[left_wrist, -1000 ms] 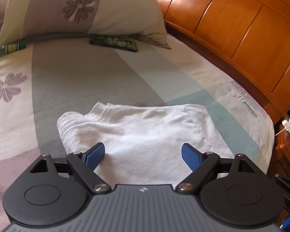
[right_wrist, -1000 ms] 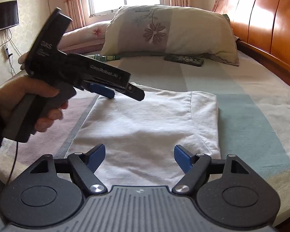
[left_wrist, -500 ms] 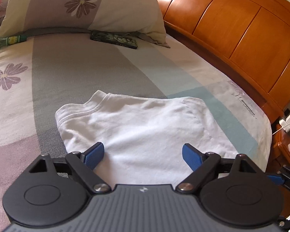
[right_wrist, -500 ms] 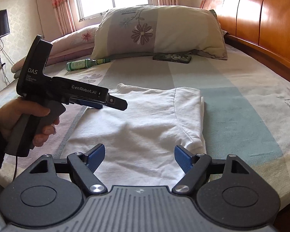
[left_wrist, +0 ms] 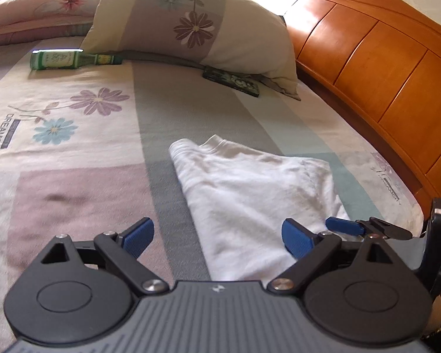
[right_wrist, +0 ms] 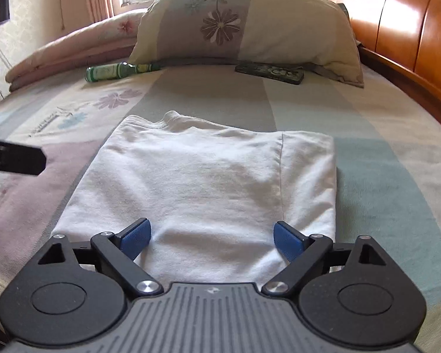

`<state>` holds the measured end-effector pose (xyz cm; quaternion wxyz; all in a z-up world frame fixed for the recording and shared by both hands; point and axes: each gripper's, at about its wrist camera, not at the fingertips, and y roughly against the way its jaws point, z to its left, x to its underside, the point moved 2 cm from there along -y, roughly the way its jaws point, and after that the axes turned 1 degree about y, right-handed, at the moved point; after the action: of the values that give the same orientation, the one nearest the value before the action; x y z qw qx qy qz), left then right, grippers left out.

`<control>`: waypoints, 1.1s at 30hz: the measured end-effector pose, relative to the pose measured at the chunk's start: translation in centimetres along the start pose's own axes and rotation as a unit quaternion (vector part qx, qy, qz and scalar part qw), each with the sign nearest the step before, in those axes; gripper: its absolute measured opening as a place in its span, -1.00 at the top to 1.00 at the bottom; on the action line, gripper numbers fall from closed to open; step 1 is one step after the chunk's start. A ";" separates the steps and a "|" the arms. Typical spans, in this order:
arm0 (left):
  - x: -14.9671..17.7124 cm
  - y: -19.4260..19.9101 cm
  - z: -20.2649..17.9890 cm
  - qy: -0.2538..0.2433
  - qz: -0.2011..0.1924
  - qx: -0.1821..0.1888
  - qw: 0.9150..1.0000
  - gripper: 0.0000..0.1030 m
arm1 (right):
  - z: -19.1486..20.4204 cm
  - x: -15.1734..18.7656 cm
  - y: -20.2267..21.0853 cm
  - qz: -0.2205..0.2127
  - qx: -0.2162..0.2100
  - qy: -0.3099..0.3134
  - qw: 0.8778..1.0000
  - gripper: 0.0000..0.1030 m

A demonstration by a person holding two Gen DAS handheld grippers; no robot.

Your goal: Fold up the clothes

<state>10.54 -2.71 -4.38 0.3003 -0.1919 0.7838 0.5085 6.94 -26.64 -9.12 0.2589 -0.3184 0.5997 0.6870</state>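
A white folded garment (right_wrist: 208,182) lies flat on the bedspread, its collar end pointing toward the pillow. In the left wrist view the same garment (left_wrist: 250,194) runs from centre to lower right. My right gripper (right_wrist: 211,236) is open, its blue pads spread just above the garment's near hem, holding nothing. My left gripper (left_wrist: 217,235) is open too, hovering near the garment's left edge, empty. The right gripper's fingers (left_wrist: 344,225) show at the lower right of the left wrist view, and the left tool's tip (right_wrist: 14,158) shows at the left edge of the right wrist view.
A flowered pillow (right_wrist: 244,26) leans at the head of the bed. A green bottle (right_wrist: 114,72) and a dark flat case (right_wrist: 269,73) lie in front of it. A wooden headboard (left_wrist: 367,58) runs along the right. A folded pink quilt (right_wrist: 67,47) sits far left.
The left gripper has pulled back to the left, off the garment, and its view now looks further left. The right gripper has moved lower and closer to the near hem.
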 end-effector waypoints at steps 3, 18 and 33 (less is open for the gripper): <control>0.0 0.3 0.8 0.010 0.001 -0.007 1.000 -0.82 | 1.2 -0.1 2.3 -0.005 0.001 0.013 1.000 -0.82; 1.0 1.8 1.3 0.022 0.002 0.005 1.000 -0.82 | 9.4 3.5 6.0 -0.013 -0.031 0.168 0.985 -1.00; 1.2 2.4 -0.6 -0.006 0.009 0.011 1.000 -0.83 | 4.5 6.1 5.7 0.055 0.019 0.079 0.995 -1.00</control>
<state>8.00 -2.29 -3.32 0.3024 -0.1783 0.7893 0.5038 -1.92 -23.20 -9.56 0.1785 -0.3330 0.6479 0.6614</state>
